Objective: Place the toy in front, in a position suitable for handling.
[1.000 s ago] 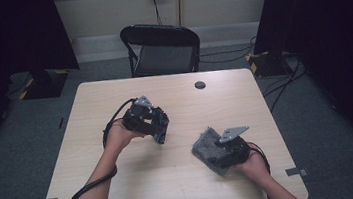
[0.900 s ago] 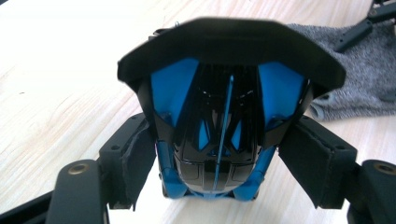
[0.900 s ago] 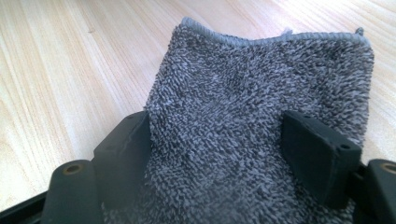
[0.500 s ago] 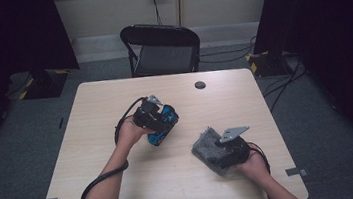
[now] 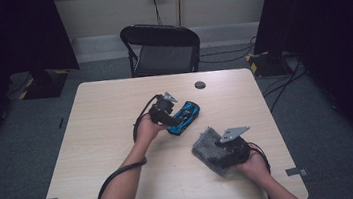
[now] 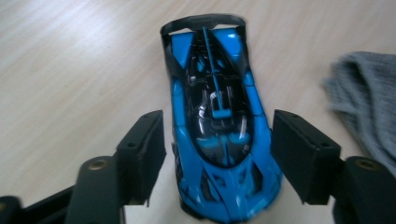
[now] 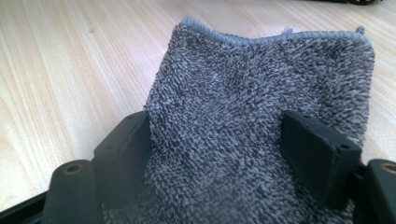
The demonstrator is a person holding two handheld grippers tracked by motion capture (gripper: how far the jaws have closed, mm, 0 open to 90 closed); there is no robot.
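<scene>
Tongs on our left (image 6: 217, 154) have moved toward mid-bench and just been closing around the blue toy car (image 6: 217, 126), pads not yet touching. Our right tongs (image 7: 215, 158) stay clamped on the grey cloth (image 7: 261, 107). Bench (image 5: 101, 118) lies bare leftward.

On the table (image 5: 95, 154), the toy car (image 5: 185, 117) lies behind-left of the cloth (image 5: 207, 146).

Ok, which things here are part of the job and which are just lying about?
In the job:
- blue toy car, between the left gripper's jaws
- grey cloth, at the right gripper

Lying about:
- small dark disc on the table
- folding chair behind
</scene>
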